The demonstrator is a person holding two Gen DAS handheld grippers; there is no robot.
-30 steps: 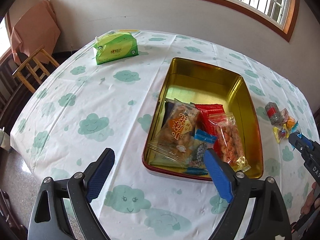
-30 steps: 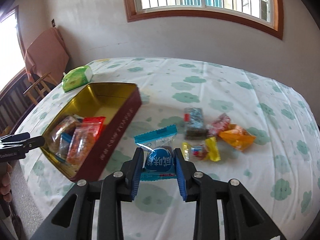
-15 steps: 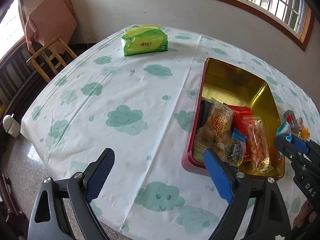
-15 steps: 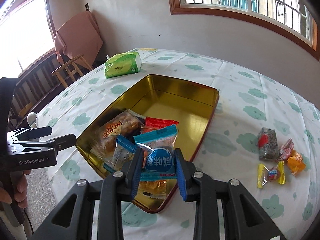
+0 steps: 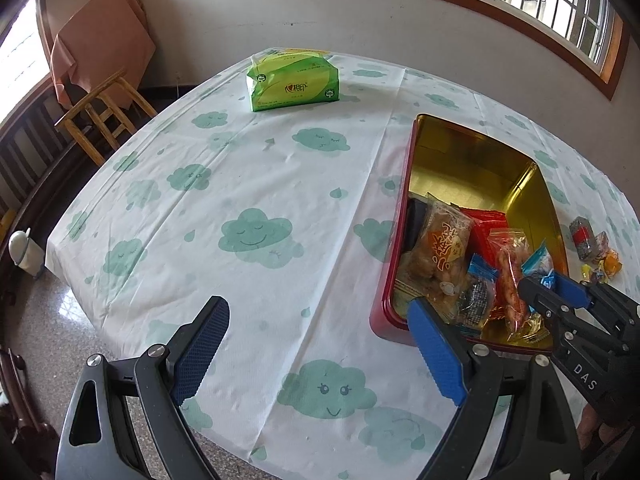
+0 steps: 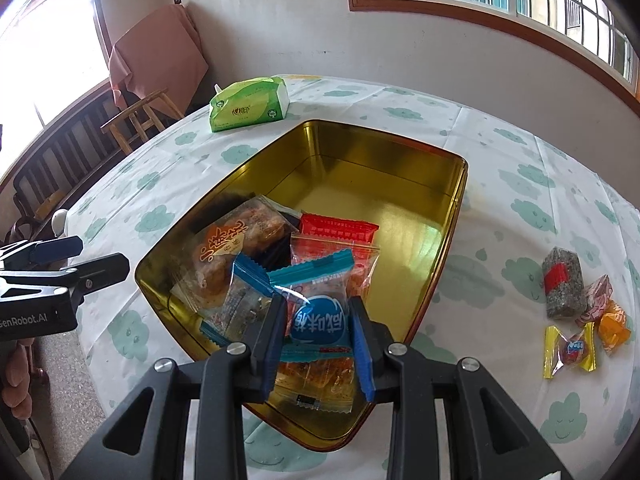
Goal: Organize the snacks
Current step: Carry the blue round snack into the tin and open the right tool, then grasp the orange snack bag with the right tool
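Right wrist view: my right hand-held gripper (image 6: 318, 330) pinches a blue snack packet (image 6: 316, 312) above the gold tin (image 6: 454, 208) at 6 o'clock (ready to drop); left hand-held gripper (image 5: 316, 354) waits wide open, empty.

One gold-lined tin (image 6: 456, 200) contains five snack packets, with a sixth, a blue-sealed packet (image 6: 316, 312), above it. Four loose snacks lie on the tablecloth (image 6: 520, 208): one grey bar (image 6: 564, 288) and three wrapped candies (image 6: 600, 320). One green tissue pack (image 6: 248, 104) is present.
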